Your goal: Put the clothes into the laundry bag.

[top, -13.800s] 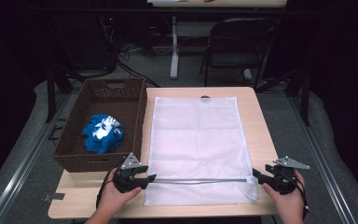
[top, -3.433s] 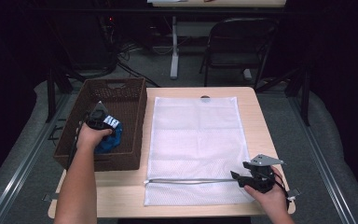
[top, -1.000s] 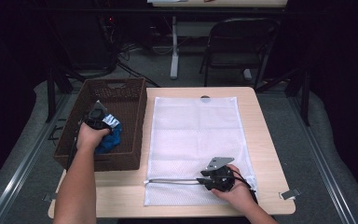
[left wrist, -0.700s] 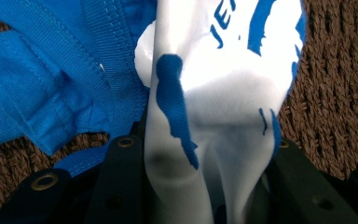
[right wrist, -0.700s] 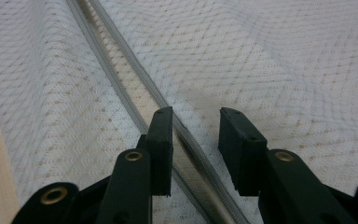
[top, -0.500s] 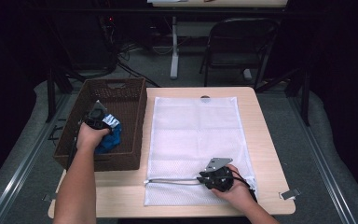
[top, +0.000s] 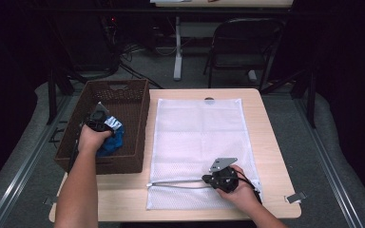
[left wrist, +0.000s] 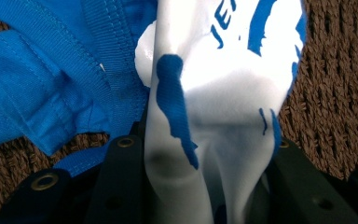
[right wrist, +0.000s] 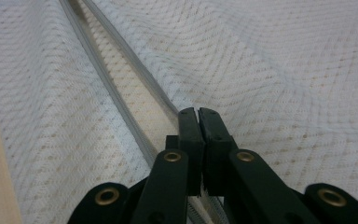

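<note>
Since a second ago only the right gripper (top: 208,180) changed, jaws just closing on the mesh bag's (top: 197,137) zipper edge; left gripper (top: 105,124) clamps the blue-and-white garment (left wrist: 223,84)

Pale wooden tabletop (top: 266,142) with rounded corners, standing on grey carpeted floor (top: 328,161). Beyond the far edge, a dark metal folding chair (top: 240,52) and a white table leg (top: 177,52), with black cables (top: 133,71) trailing across the floor. Dim, dark surroundings; light falling mainly near.
</note>
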Demonstrator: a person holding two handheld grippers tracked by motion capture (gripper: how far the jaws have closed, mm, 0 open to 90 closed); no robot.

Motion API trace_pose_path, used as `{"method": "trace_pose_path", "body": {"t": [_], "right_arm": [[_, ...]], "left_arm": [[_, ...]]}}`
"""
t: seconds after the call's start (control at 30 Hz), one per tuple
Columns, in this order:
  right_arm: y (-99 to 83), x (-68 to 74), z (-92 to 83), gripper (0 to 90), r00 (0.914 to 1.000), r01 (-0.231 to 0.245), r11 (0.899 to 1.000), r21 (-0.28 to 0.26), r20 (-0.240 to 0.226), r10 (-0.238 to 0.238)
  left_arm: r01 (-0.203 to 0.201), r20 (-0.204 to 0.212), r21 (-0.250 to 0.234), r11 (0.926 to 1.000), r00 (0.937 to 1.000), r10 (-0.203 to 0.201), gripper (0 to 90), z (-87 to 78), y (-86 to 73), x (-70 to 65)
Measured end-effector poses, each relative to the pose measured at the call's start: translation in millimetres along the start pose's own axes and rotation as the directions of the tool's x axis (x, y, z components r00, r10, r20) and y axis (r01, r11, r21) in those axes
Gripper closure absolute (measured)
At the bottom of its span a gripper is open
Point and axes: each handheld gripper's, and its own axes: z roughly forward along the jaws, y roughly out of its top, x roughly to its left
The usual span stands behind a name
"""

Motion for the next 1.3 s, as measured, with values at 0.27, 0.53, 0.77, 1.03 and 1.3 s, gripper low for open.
{"method": "trace_pose_path", "body": {"t": [0.27, 0.53, 0.77, 1.03, 1.3], "right_arm": [[10.1, -4.9, -4.2, 88.6, 0.9999, -0.01, 1.0, -0.006, -0.005, 0.01], [22.1, -10.6, -11.1, 88.6, 0.9998, -0.019, 0.999, -0.041, -0.002, 0.019], [35.0, -17.3, -18.0, 88.6, 0.9999, -0.013, 0.997, -0.076, 0.009, 0.014], [44.0, -21.6, -21.3, 88.6, 0.9999, -0.01, 0.996, -0.092, 0.004, 0.01], [53.0, -26.3, -27.8, 88.7, 0.9995, -0.03, 0.992, -0.12, -0.007, 0.03]], "left_arm": [[0.002, 0.004, 0.001, 1.0, 1.0, -0.002, 65.3, 0.0, 0.3, 0.6], [0.003, -0.003, -0.002, 1.0, 1.0, -0.003, 66.4, -0.6, 0.4, -0.4], [-0.001, -0.012, -0.006, 1.0, 0.9999, 0.001, 67.7, -2.7, 0.5, -1.4], [-0.009, -0.014, -0.026, 0.9996, 0.9999, 0.009, 68.7, -9.4, 1.6, -3.2], [-0.04, -0.005, -0.052, 0.9979, 0.9992, 0.04, 69.1, -23.9, 5.9, -9.3]]}}
